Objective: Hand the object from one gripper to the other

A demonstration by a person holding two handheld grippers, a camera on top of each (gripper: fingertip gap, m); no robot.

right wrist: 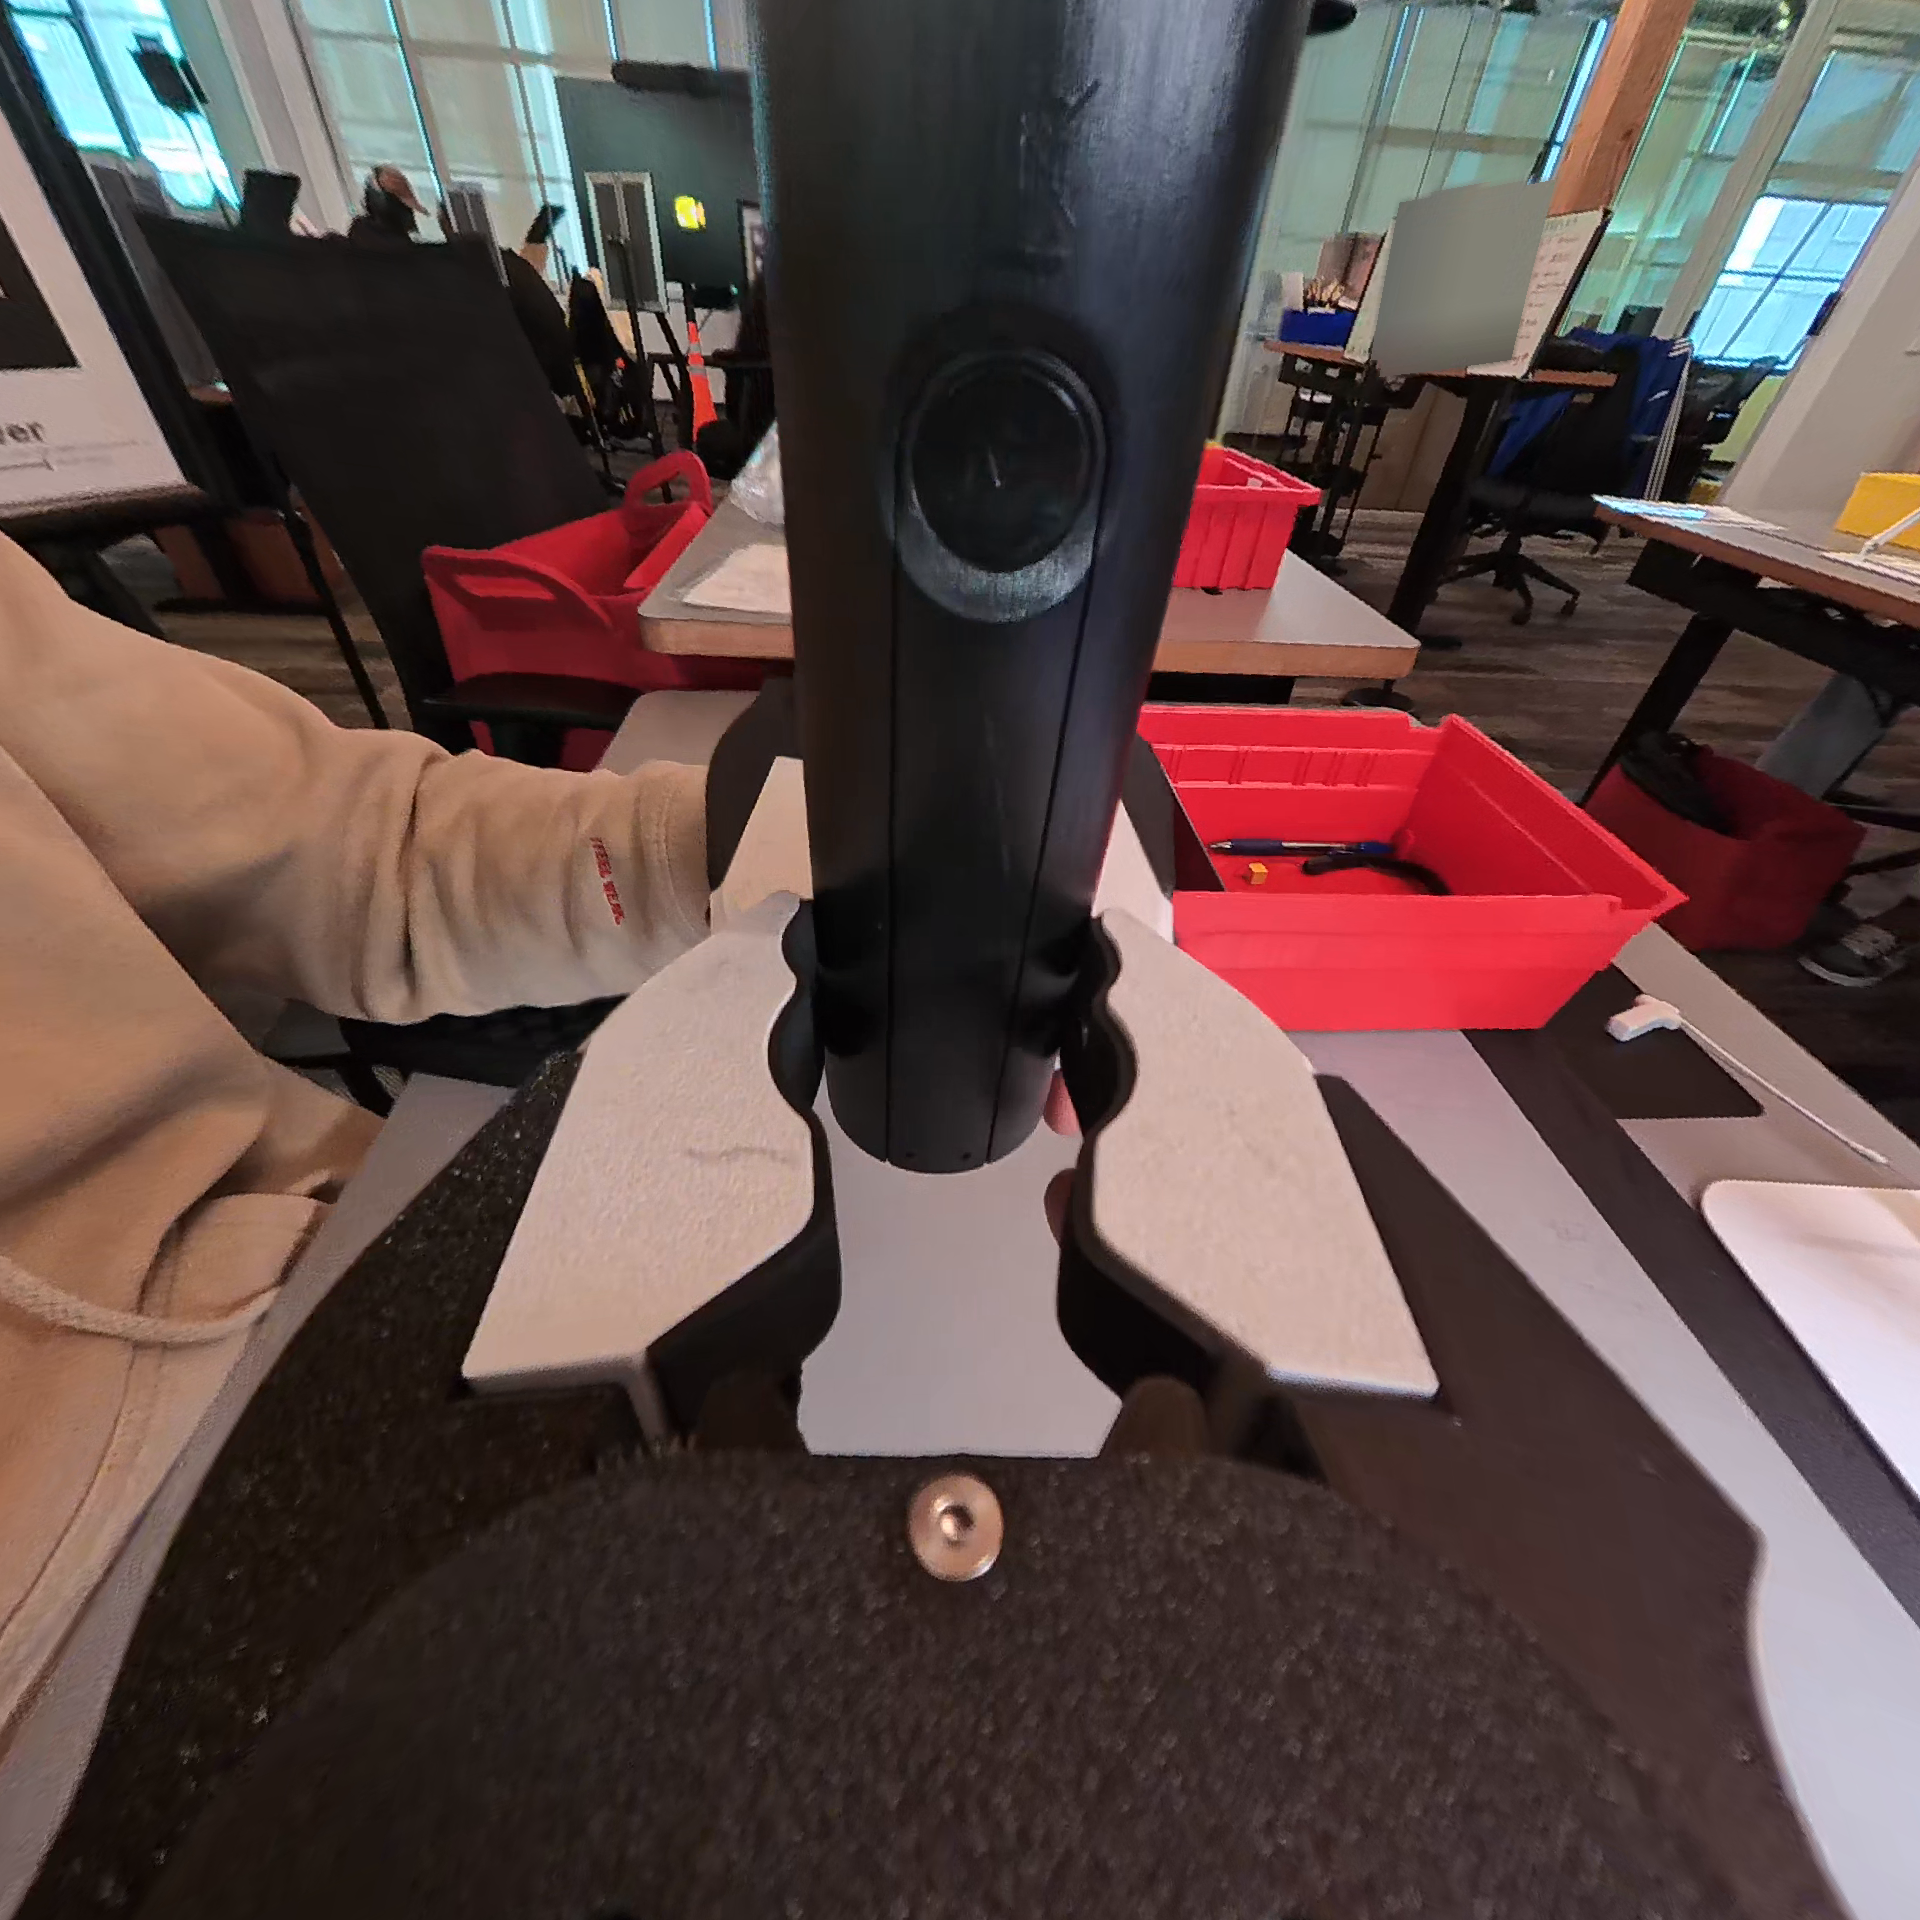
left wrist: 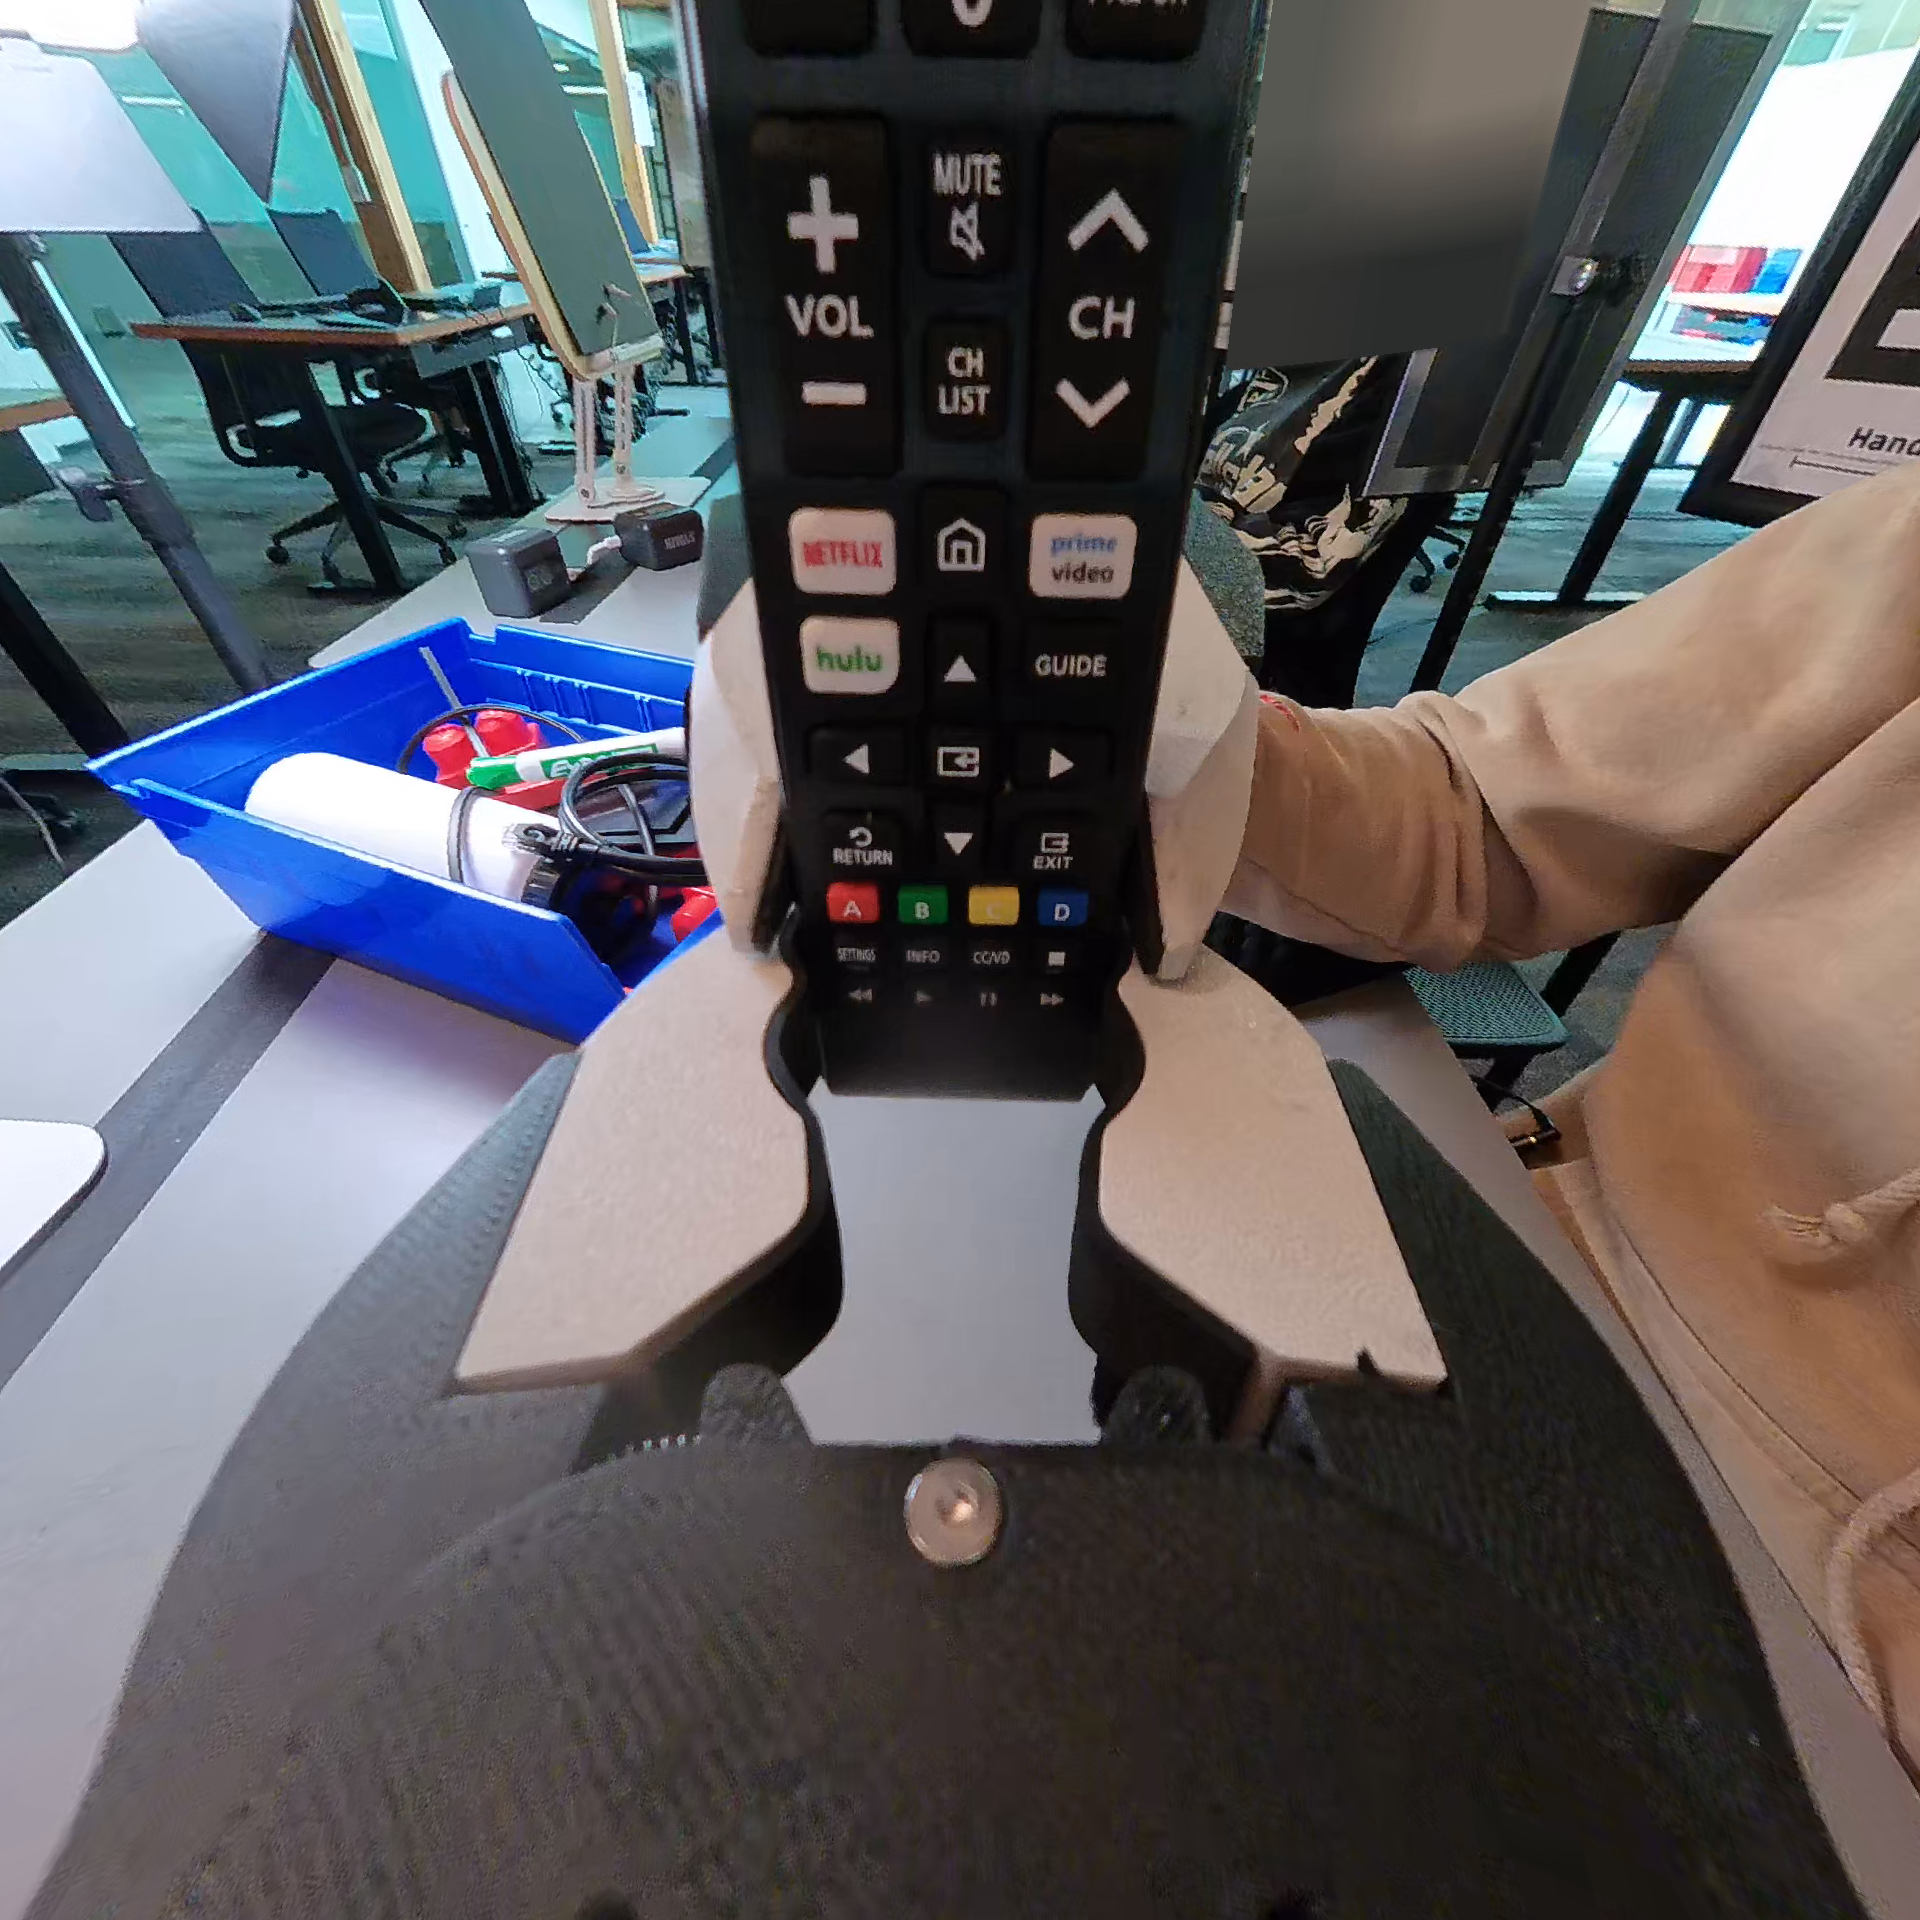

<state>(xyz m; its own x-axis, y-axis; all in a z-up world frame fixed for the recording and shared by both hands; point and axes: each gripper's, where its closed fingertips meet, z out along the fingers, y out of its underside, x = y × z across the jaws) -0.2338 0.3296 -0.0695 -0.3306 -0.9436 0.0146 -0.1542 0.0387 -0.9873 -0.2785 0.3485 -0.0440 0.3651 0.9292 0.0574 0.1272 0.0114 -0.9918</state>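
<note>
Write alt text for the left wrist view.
A black TV remote, buttons facing the camera, is gripped at its lower end by the left gripper and the right gripper; a blue bin of clutter sits left.

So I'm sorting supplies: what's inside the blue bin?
The blue bin holds a white cylinder, a green marker, a black cable and red pieces. The remote and gripper finger hide its right end.

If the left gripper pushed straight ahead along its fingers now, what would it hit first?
Likely the right gripper: it clamps the same black remote just beyond the left gripper. The fingertips look nearly touching, though depth is unclear.
</note>
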